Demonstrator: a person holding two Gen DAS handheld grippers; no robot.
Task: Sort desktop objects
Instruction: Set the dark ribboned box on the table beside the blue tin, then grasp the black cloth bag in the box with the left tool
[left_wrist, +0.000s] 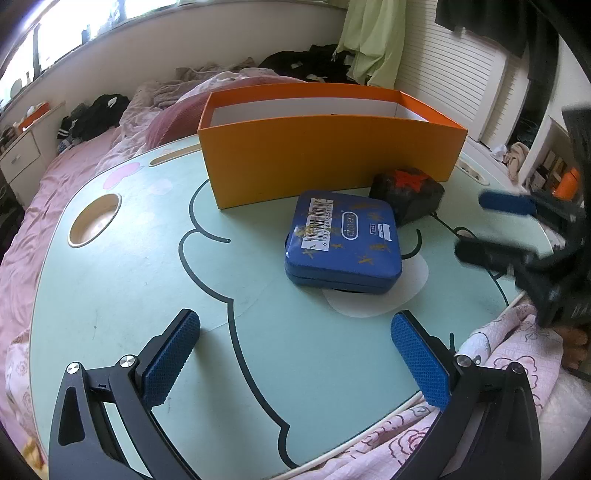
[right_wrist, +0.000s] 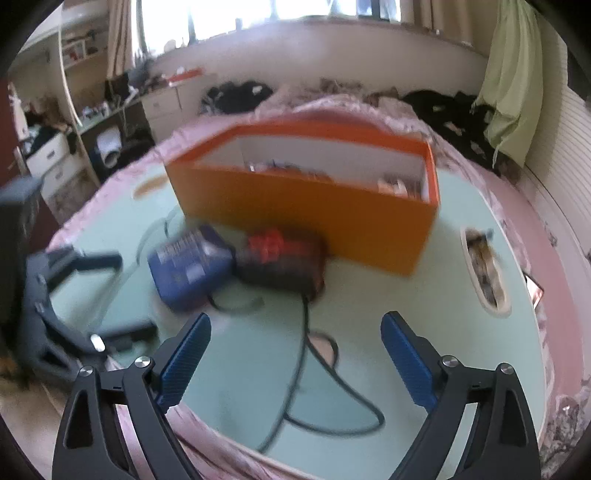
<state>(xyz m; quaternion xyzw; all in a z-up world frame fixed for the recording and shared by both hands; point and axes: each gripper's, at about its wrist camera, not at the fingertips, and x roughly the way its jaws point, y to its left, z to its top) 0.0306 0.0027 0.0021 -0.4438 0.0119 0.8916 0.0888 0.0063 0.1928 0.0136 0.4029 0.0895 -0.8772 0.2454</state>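
A pale green table (left_wrist: 122, 280) with a cartoon outline printed on it stands over a bed with pink bedding (left_wrist: 44, 192). An orange box (left_wrist: 325, 155), open at the top and white inside, sits toward the far side of the table. From the right wrist view some small items lie inside it, too blurred to identify.

A blue tin (left_wrist: 343, 243) with a barcode sticker on its lid lies flat near the table's middle, just in front of the box. A dark case (left_wrist: 406, 195) with a red mark on top lies just beside the tin, between it and the box's near wall; whether it touches the box cannot be told. In the right wrist view the same tin (right_wrist: 188, 266) and case (right_wrist: 284, 258) appear side by side, blurred.

The left gripper (left_wrist: 295, 354) hangs over the near part of the table, its blue pads spread wide with only bare tabletop between them. The right gripper (right_wrist: 295, 362) is likewise spread wide and holds nothing; it is over the near edge of the table, short of the case. In the left wrist view it shows at the right edge as a blurred shape, with a gap between its fingers.

A round hole (left_wrist: 96, 221) is cut into the table at its left side.
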